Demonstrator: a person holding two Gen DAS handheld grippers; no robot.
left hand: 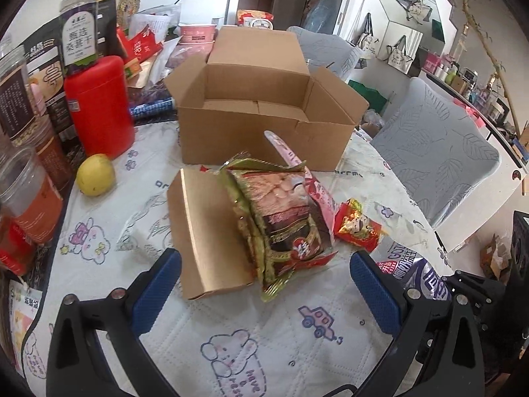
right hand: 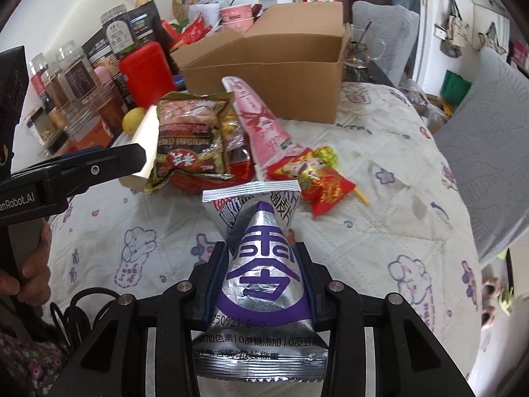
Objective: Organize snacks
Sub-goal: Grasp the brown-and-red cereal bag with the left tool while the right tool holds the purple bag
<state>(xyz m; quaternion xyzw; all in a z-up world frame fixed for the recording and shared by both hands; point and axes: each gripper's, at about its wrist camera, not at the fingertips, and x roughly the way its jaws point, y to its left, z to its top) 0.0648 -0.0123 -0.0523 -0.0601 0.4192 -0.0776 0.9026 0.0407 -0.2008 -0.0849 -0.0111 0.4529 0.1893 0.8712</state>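
Observation:
An open cardboard box stands at the far side of the quilted table, empty inside. In front of it lies a pile of snacks: a gold-edged brown packet, a small brown carton, a pink packet and a red-gold candy packet. My left gripper is open, its blue pads either side of the pile's near end, touching nothing. My right gripper is shut on a silver-and-purple packet, lifted above the cloth; this packet's edge shows in the left wrist view.
Jars, a red canister and a yellow fruit crowd the table's left side. Grey padded chairs stand to the right. A person's hand holds the left gripper's handle at the left of the right wrist view.

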